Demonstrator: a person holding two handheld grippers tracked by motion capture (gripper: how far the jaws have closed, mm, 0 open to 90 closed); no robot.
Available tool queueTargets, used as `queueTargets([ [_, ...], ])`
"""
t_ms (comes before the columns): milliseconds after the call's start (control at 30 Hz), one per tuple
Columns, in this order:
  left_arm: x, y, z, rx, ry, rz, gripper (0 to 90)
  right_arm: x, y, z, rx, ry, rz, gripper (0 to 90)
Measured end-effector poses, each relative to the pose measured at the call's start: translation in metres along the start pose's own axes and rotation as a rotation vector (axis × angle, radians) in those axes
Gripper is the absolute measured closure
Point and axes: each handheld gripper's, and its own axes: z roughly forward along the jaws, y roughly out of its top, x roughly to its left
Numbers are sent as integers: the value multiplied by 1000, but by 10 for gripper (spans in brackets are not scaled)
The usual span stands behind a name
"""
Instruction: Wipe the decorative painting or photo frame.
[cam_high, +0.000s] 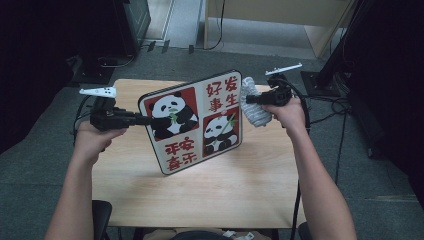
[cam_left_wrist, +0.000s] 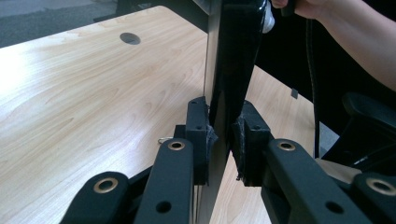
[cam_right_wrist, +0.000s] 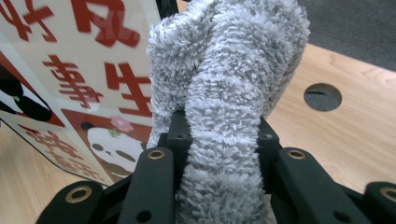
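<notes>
The board (cam_high: 192, 122) stands tilted on the counter (cam_high: 250, 190), its lower corner down on the wood and its printed face of pandas and red characters toward the camera. Its back cannot be seen. In the left gripper view the board (cam_left_wrist: 233, 56) appears edge-on, a dark strip that runs out of the top of the picture, so the print is unreadable there. The left gripper (cam_high: 142, 120) comes in level from the left, forearm stretched forward, and its jaws are clamped on the board's left edge; up close the left gripper (cam_left_wrist: 223, 140) presses a pad against each face. The right gripper (cam_high: 248, 99) is held higher, wrist bent inward, and is squeezed tight on a grey fluffy cloth (cam_high: 252, 107) just beside the board's upper right edge. Whether the cloth touches the board is hard to tell. In the right gripper view the cloth (cam_right_wrist: 229, 93) bulges out over the right gripper (cam_right_wrist: 219, 135), hiding the jaw tips.
</notes>
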Motion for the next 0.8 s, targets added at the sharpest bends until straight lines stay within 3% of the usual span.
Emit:
queueTargets([
  [800,0,0,1,0,3,2,784,-9,-27,14,19,14,23,691],
])
